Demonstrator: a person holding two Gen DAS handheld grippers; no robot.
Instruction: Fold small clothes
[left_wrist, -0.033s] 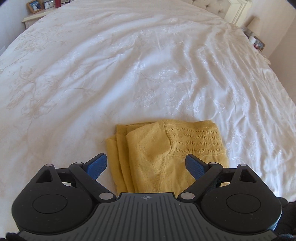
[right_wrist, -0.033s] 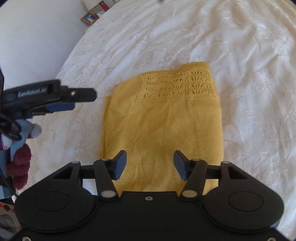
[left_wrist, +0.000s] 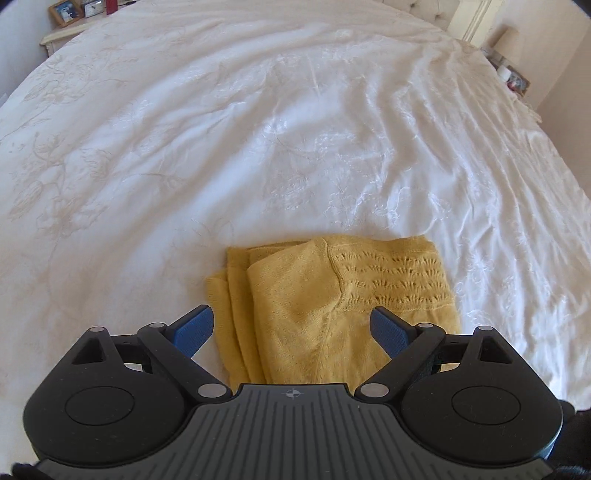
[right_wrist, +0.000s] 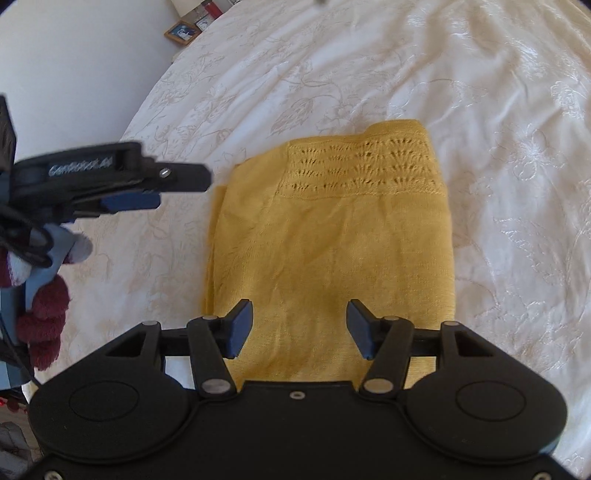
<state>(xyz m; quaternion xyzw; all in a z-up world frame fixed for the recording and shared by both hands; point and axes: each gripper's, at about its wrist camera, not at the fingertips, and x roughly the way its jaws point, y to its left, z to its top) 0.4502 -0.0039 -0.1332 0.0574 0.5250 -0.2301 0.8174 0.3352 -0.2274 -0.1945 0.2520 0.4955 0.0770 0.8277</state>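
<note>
Yellow knit (right_wrist: 332, 251) on white bedspread (left_wrist: 295, 129)

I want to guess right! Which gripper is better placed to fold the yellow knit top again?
Probably the left gripper: open, over the yellow knit top's loose layered edges. The right gripper is open over its flat middle.

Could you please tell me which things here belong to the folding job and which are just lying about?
Job: yellow knitted garment, folded on the white bedspread; left gripper and right gripper, both open.

Lying about: framed photo, bedside lamp.
</note>
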